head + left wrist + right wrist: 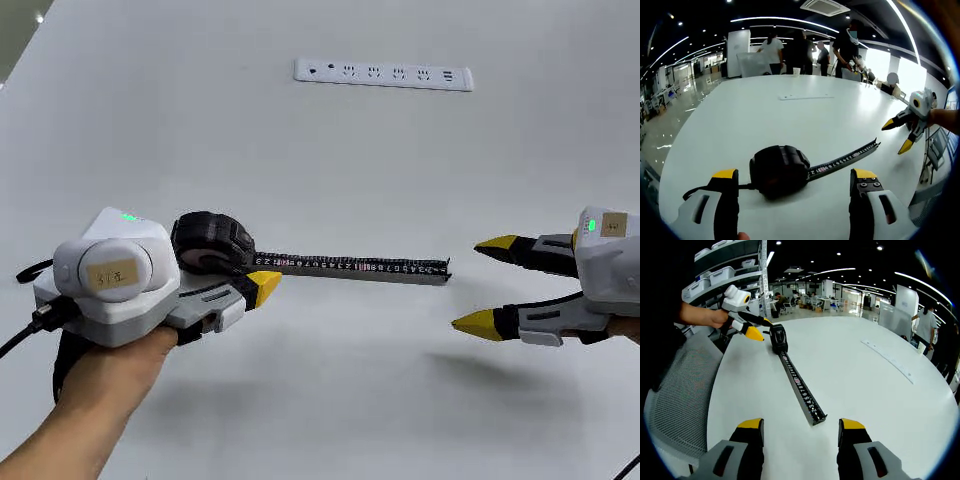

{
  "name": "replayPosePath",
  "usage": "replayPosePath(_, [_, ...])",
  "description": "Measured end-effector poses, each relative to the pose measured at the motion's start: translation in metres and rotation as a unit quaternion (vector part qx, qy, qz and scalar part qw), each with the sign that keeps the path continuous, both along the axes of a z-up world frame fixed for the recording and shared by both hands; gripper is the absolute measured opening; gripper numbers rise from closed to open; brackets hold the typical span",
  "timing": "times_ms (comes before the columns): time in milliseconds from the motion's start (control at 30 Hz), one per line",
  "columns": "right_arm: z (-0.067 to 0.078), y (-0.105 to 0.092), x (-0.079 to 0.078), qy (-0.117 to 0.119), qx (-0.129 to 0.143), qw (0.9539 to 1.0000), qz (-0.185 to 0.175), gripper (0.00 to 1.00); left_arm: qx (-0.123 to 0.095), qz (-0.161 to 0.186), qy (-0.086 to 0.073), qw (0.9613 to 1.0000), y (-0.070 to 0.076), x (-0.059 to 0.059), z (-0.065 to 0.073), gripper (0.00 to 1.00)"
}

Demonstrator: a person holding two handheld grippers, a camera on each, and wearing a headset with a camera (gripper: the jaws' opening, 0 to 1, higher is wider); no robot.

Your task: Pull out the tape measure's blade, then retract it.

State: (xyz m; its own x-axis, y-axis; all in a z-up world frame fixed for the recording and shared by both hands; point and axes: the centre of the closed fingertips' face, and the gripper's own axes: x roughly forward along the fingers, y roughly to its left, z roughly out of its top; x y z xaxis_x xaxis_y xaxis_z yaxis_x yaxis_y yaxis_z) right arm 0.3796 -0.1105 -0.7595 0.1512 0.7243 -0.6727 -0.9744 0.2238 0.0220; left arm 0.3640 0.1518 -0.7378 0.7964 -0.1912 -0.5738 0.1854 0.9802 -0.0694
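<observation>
A black tape measure case (210, 243) lies on the white table (330, 380), with its blade (350, 266) drawn out to the right and flat on the surface. My left gripper (245, 262) is open, its yellow-tipped jaws standing either side of the case (780, 170) without pressing on it. My right gripper (486, 283) is open too, a short gap to the right of the blade's end hook (446, 269). In the right gripper view the blade end (817, 417) lies just ahead of the jaws, slightly right of their middle.
A white power strip (384, 73) lies at the far side of the table. A thin black strap (705, 190) trails from the case. A grey mesh chair (675, 405) stands beside the table, and several people (800, 50) stand beyond its far edge.
</observation>
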Motion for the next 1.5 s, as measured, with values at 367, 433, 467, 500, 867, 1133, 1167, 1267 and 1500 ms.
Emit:
replayPosePath(367, [-0.009, 0.006, 0.008, -0.011, -0.022, 0.9982, 0.055, 0.45, -0.007, 0.022, 0.000, 0.9997, 0.002, 0.009, -0.004, 0.81])
replayPosePath(433, [-0.010, 0.006, 0.010, -0.014, -0.025, 0.9976, 0.063, 0.43, -0.006, 0.023, 0.002, 0.9997, 0.002, 0.010, -0.005, 0.80])
replayPosePath(467, [-0.010, 0.006, 0.011, -0.014, -0.026, 0.9975, 0.065, 0.42, -0.005, 0.025, 0.003, 0.9997, 0.003, 0.010, -0.006, 0.79])
replayPosePath(500, [-0.011, 0.006, 0.011, -0.014, -0.027, 0.9973, 0.067, 0.41, -0.004, 0.027, 0.003, 0.9996, 0.003, 0.011, -0.006, 0.79])
replayPosePath(867, [-0.021, 0.010, 0.017, -0.024, -0.044, 0.9935, 0.102, 0.32, -0.002, 0.050, 0.013, 0.9987, 0.008, 0.015, -0.013, 0.71])
replayPosePath(1133, [-0.027, 0.015, 0.020, -0.028, -0.052, 0.9910, 0.120, 0.27, -0.005, 0.070, 0.018, 0.9974, 0.010, 0.019, -0.016, 0.66])
replayPosePath(1167, [-0.028, 0.015, 0.021, -0.028, -0.052, 0.9907, 0.122, 0.27, -0.005, 0.073, 0.019, 0.9972, 0.010, 0.020, -0.017, 0.65])
replayPosePath(1267, [-0.030, 0.017, 0.022, -0.029, -0.055, 0.9899, 0.127, 0.25, -0.006, 0.080, 0.021, 0.9965, 0.012, 0.021, -0.018, 0.63])
replayPosePath(1500, [-0.034, 0.020, 0.024, -0.032, -0.060, 0.9881, 0.138, 0.21, -0.009, 0.093, 0.026, 0.9953, 0.015, 0.023, -0.021, 0.61])
